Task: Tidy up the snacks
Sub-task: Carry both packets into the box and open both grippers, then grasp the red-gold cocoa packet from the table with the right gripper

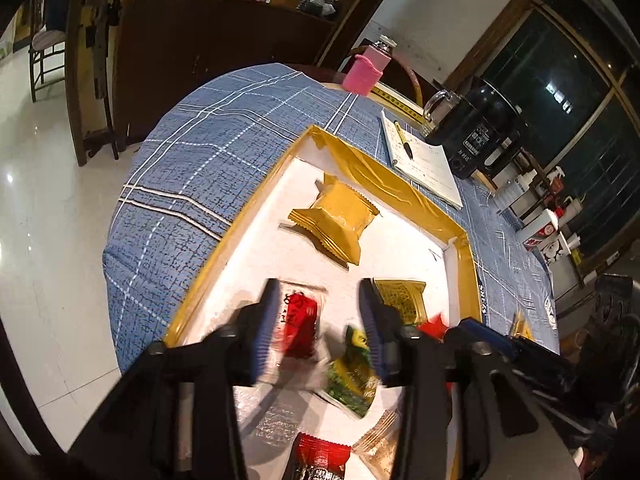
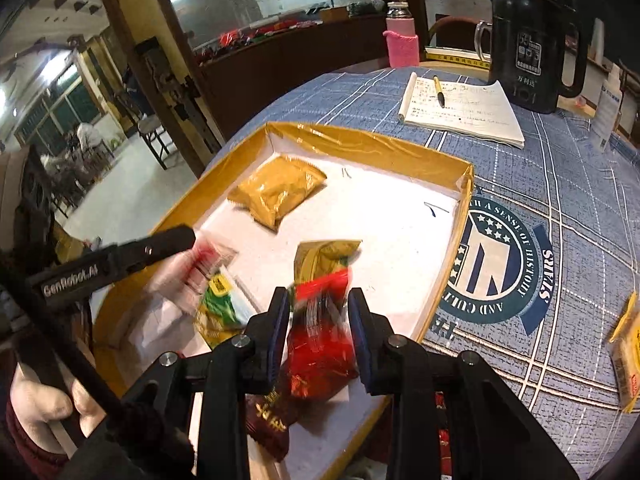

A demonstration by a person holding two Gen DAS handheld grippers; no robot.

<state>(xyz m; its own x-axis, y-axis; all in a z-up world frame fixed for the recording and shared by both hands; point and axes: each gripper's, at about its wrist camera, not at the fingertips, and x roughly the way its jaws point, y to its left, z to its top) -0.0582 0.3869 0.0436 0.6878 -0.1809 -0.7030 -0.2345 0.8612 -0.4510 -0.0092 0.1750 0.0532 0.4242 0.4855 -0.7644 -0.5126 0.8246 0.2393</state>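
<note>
Snack packets lie in a shallow white tray (image 2: 404,216) with yellow-taped rim, on a blue checked tablecloth (image 2: 560,208). Large yellow packet (image 2: 278,188) sits near the tray's far corner; bare white floor around it and toward the far right rim.

Right gripper (image 2: 318,332): jaws part open, a red packet (image 2: 320,344) between them, blurred; pad contact not clear.

Left gripper (image 1: 318,332): jaws part open over a red-and-clear packet (image 1: 300,328) and a green packet (image 1: 352,376), gripping neither.

Notebook (image 2: 464,108) and kettle (image 2: 528,44) stand beyond the tray.
</note>
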